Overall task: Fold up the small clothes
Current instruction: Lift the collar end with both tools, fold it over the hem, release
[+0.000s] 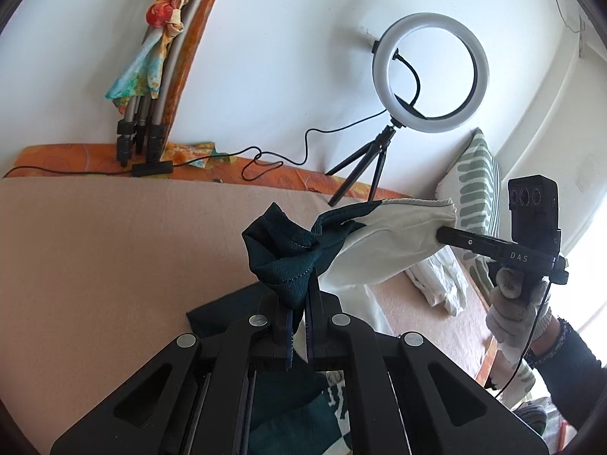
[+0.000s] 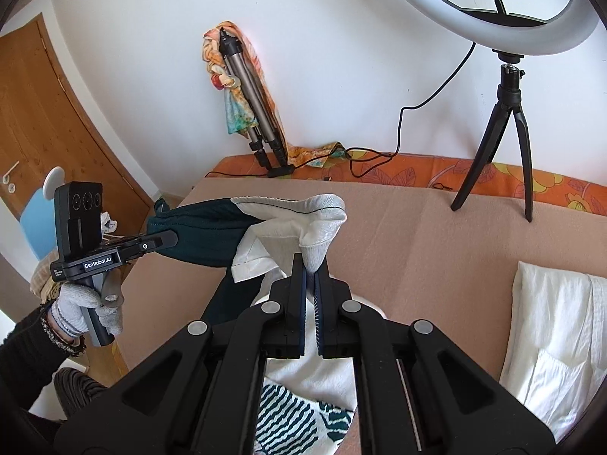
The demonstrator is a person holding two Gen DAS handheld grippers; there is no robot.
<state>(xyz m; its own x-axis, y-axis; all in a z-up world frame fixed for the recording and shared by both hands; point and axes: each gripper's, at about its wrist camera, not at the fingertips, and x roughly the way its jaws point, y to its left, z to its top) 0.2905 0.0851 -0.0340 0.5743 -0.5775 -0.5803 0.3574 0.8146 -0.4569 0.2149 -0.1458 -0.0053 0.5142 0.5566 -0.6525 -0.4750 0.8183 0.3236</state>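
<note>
A small dark green and white garment (image 1: 341, 242) hangs stretched between both grippers above a tan blanket (image 1: 114, 258). My left gripper (image 1: 299, 292) is shut on its dark green corner (image 1: 284, 254). My right gripper (image 2: 311, 269) is shut on its white corner (image 2: 322, 227). In the left wrist view the right gripper (image 1: 442, 235) holds the white end at the right. In the right wrist view the left gripper (image 2: 172, 240) holds the green end (image 2: 197, 231) at the left. The rest of the garment hangs below the fingers, partly hidden.
A ring light on a small black tripod (image 1: 430, 72) stands at the back on an orange floral cover (image 2: 417, 168). A folded tripod wrapped in colourful cloth (image 1: 159, 57) leans on the wall. Folded white clothes (image 2: 557, 337) and a striped pillow (image 1: 476, 182) lie at the right.
</note>
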